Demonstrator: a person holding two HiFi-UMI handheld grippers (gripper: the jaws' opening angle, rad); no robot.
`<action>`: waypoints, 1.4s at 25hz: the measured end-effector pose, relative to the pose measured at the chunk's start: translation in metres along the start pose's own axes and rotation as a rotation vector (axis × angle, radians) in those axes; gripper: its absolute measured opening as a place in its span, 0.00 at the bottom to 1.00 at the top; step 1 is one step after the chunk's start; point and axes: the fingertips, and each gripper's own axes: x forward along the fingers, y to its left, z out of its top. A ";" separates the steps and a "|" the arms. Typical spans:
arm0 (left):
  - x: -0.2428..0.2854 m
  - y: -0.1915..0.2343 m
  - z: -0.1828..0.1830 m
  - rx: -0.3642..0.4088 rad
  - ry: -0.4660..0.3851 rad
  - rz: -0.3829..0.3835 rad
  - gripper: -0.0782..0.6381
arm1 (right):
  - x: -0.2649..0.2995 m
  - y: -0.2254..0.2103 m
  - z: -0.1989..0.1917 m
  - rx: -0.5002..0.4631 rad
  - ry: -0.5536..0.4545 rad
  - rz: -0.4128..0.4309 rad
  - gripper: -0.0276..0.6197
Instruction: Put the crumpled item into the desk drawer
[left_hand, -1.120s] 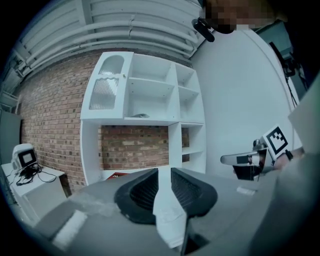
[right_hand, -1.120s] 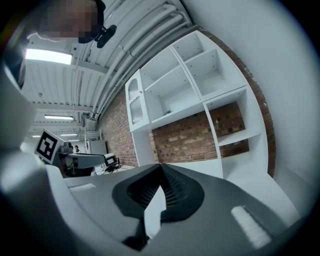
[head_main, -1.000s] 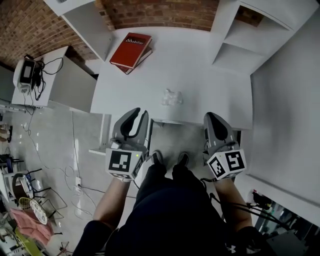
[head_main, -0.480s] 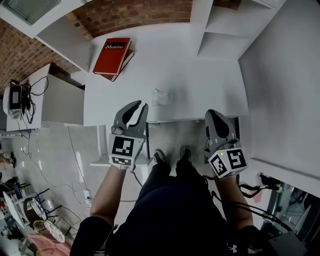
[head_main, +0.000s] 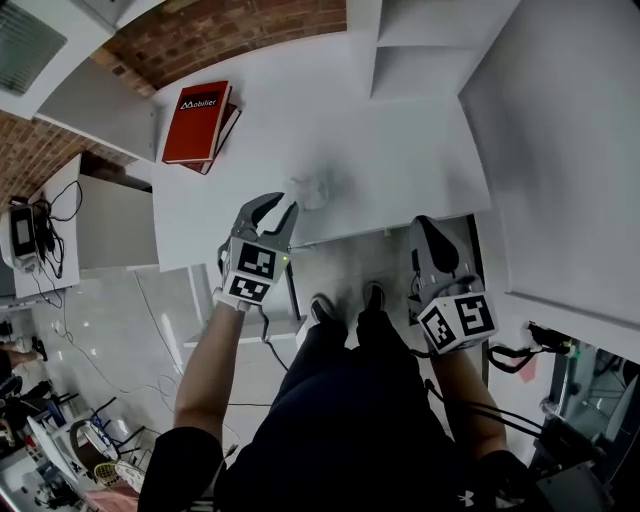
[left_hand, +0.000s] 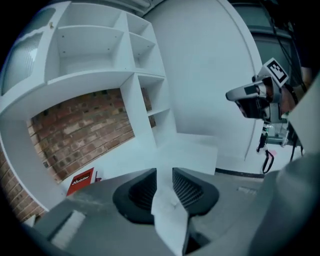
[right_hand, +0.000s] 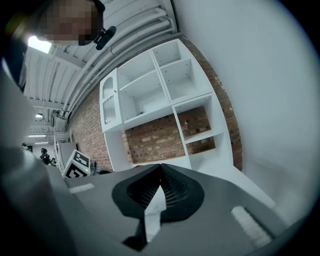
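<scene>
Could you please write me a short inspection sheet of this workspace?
Surface: white desk, flat.
Job's things: crumpled item on the desk near its front edge; drawer not made out.
Clutter: red book at the desk's far left corner.
Grippers: left gripper fingers apart, just been opening, nothing between them, tips beside the crumpled item; right gripper shut, empty.
Cables: black cables on the side table, left.
Surroundings: brick wall, white shelves.
</scene>
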 end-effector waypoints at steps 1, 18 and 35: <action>0.009 -0.001 -0.009 0.000 0.028 -0.016 0.26 | -0.001 -0.004 0.000 0.005 0.000 -0.009 0.05; 0.120 -0.017 -0.114 0.229 0.425 -0.195 0.27 | -0.019 -0.044 -0.015 0.052 0.020 -0.125 0.05; 0.133 -0.030 -0.129 0.205 0.487 -0.195 0.11 | -0.025 -0.054 -0.017 0.067 0.030 -0.135 0.05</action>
